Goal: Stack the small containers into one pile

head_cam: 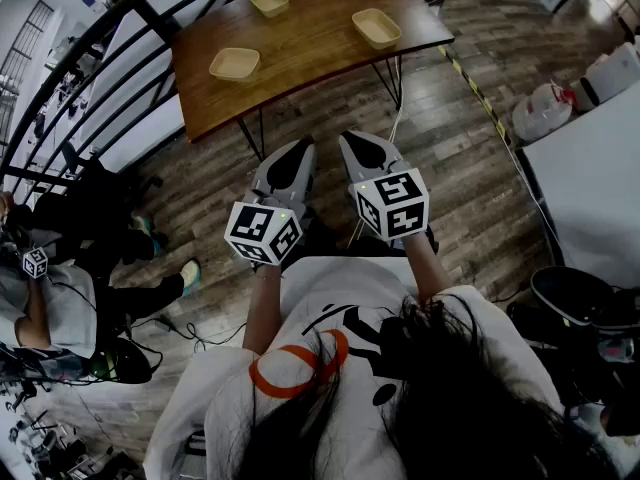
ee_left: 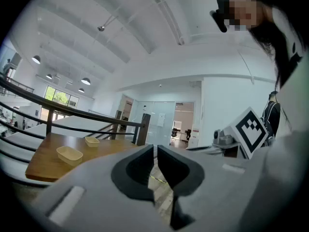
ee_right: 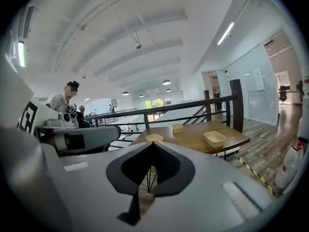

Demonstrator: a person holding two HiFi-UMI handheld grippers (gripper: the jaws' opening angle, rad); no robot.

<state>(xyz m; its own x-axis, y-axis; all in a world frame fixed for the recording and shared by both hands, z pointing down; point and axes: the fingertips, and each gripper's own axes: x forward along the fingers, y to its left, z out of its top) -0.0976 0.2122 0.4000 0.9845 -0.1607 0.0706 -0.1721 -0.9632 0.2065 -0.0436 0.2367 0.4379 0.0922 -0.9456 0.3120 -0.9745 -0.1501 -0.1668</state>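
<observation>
Three small beige containers lie apart on the wooden table [head_cam: 310, 43]: one near the left front [head_cam: 234, 63], one at the back [head_cam: 269, 0], one on the right [head_cam: 376, 27]. Both grippers hang side by side over the floor, short of the table's front edge. My left gripper [head_cam: 304, 147] is shut and empty; in its own view [ee_left: 155, 149] two containers [ee_left: 69, 153] [ee_left: 92, 140] lie ahead to the left. My right gripper [head_cam: 351, 139] is shut and empty too; its view [ee_right: 153, 144] shows all three containers [ee_right: 215, 138] [ee_right: 154, 137] [ee_right: 177, 127] beyond the jaw tips.
A black railing [head_cam: 110, 58] runs along the table's left side. A person [head_cam: 50, 298] sits at the left. A white table [head_cam: 590, 178] stands at the right, with bags [head_cam: 545, 108] and striped floor tape [head_cam: 480, 93] near it.
</observation>
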